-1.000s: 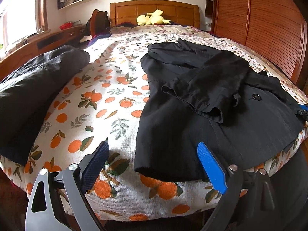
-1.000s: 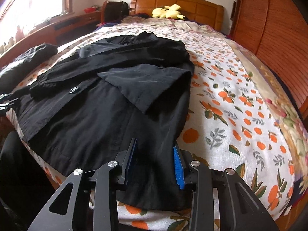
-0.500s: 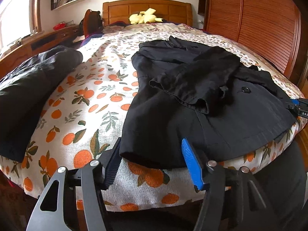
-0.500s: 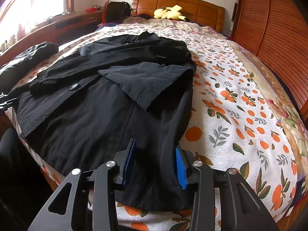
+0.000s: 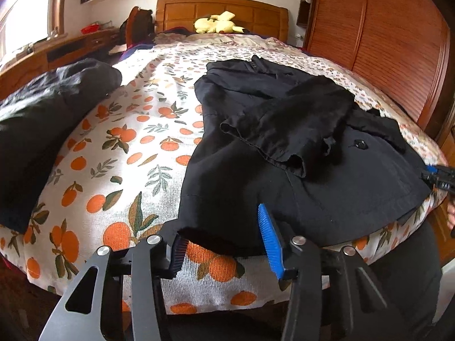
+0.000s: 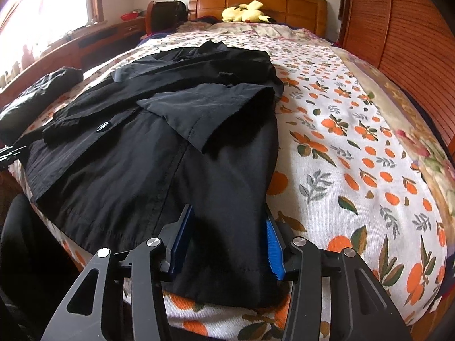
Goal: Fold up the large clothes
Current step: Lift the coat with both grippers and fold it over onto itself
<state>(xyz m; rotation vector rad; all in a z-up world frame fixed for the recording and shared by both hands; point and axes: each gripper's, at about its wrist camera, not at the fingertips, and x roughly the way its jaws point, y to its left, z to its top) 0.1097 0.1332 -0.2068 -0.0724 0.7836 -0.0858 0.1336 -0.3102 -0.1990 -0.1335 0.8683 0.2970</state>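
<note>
Two hand-held grippers are reaching over the near hem of a black coat point(image 5: 298, 153) that is lying flat on a bed point(image 5: 119, 153) covered in an orange-print sheet, both sleeves folded across its front. The left hand-held gripper point(image 5: 224, 244) is standing wide, its fingers straddling the coat's lower left corner without pinching it. The right hand-held gripper point(image 6: 224, 241) is also standing apart, its blue pads flanking the coat's lower right corner, fabric lying between them. Another dark garment point(image 5: 42, 119) is lying well apart on the bed's left side. One yellow plush toy point(image 6: 246, 11) is resting by the wooden headboard point(image 6: 284, 2).
</note>
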